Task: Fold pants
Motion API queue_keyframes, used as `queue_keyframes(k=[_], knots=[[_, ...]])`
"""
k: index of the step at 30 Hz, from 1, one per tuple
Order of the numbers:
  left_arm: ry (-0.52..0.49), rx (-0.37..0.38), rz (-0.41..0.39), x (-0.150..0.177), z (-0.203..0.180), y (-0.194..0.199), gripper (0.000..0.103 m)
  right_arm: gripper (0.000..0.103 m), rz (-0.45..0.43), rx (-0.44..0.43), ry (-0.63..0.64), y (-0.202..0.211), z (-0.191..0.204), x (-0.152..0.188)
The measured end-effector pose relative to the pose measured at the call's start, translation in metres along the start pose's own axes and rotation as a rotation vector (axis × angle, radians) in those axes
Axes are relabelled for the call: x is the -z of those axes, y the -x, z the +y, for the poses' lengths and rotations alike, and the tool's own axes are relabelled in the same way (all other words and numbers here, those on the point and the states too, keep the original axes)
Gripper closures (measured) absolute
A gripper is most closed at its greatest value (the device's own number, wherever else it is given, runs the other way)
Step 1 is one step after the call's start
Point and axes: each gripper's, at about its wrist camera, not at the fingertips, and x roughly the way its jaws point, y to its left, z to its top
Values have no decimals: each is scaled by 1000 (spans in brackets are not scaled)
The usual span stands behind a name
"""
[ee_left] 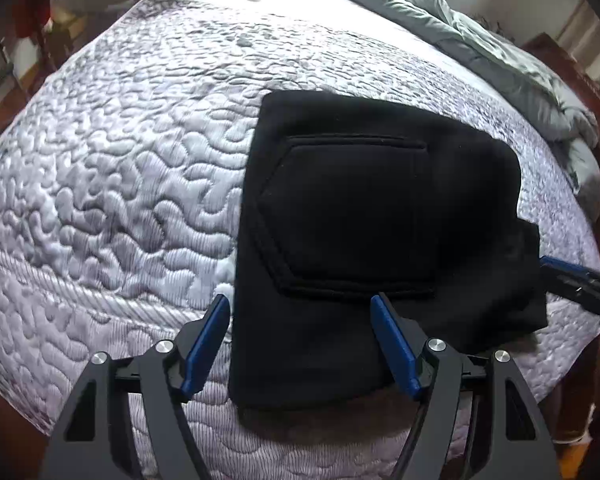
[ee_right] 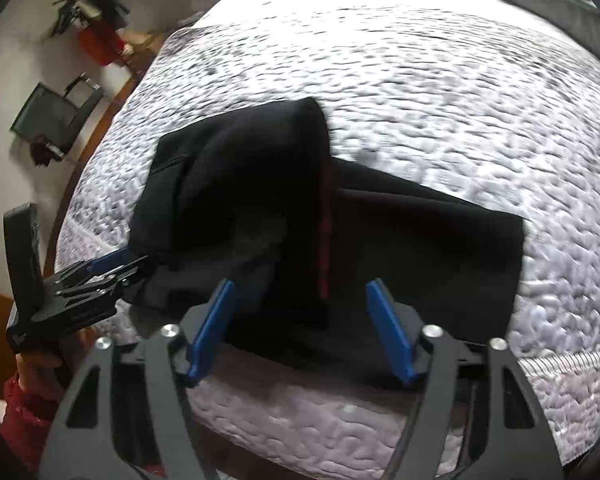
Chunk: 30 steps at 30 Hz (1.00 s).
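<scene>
Black pants (ee_left: 340,216) lie folded into a compact bundle on the bed, a stitched back pocket (ee_left: 352,216) facing up. My left gripper (ee_left: 300,306) stands open over the bundle's near left corner; cloth lies below the gap and the pads do not press on it. In the right wrist view the pants (ee_right: 420,248) show a thin red stripe (ee_right: 323,240) along a fold. My right gripper (ee_right: 300,284) is open just above their near edge, gripping nothing. Each gripper shows in the other's view: the right gripper (ee_left: 556,270) at the bundle's right edge, the left gripper (ee_right: 140,262) at its left.
A quilted pale grey bedspread (ee_left: 120,200) covers the bed, its near edge close below the grippers. A rumpled grey duvet (ee_left: 500,52) lies along the far right side. A hand in a red sleeve (ee_right: 24,408) holds the left gripper. A dark chair (ee_right: 56,120) stands on the floor beyond.
</scene>
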Motion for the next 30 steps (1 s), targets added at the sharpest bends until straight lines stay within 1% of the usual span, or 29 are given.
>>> queue_keyframes(k=[1,2,3,4,5,6,7,8,10,11,13,14,15,16,17,18,20,21,22,24,25,27,30], knots=[[5,-1,-5,2,2,3,30,38,12,-1,17,-5,6,-2],[2,-1,-7,2,2,4,30,41,27,4,32,-10,10,-4],[0,-3,-9,3,1,6,30,54,50,7,41,-18,15,-6],[0,-7,-12,4,1,6,30,73,63,-3,41,-22,16,-7],[-1,-10,-13,4,0,7,30,78,81,-37,28,-29,16,-9],[-5,-7,-14,5,-2,8,30,83,89,-46,11,-34,15,-11],[-8,-7,-16,4,-2,7,30,97,88,-31,7,-33,15,-11],[-12,-8,-22,4,-3,9,30,97,85,-13,14,-32,15,-13],[-27,-14,-45,4,-6,14,29,98,59,-43,13,-20,12,-14],[-35,-22,-52,6,-6,16,26,98,36,-45,14,-11,10,-15],[-48,-49,-38,6,-9,9,25,99,30,-7,13,-6,6,-14],[-43,-37,-15,5,-9,2,24,99,51,32,12,-12,2,-13],[-27,-22,4,6,-7,-5,24,99,75,51,11,-20,-1,-11],[-7,-16,13,7,-5,-9,22,98,105,60,7,-31,-4,-8],[24,-4,19,7,-1,-11,20,98,114,59,3,-37,-6,-5],[46,14,24,6,3,-11,20,97,103,54,5,-38,-7,-4],[75,45,29,7,9,-7,20,88,88,43,14,-34,-6,-3],[83,47,26,8,12,-4,20,73,82,39,4,-31,-8,-4],[84,44,22,9,13,-1,22,55,72,37,-6,-26,-10,-5],[75,35,5,9,13,8,22,45,34,25,-7,-14,-14,-7],[69,33,-1,9,13,11,22,38,28,17,-15,-11,-16,-8],[55,32,-6,8,11,14,22,29,37,-3,-39,-12,-22,-10],[52,30,-5,9,16,18,22,28,71,-23,-51,-25,-27,-12]])
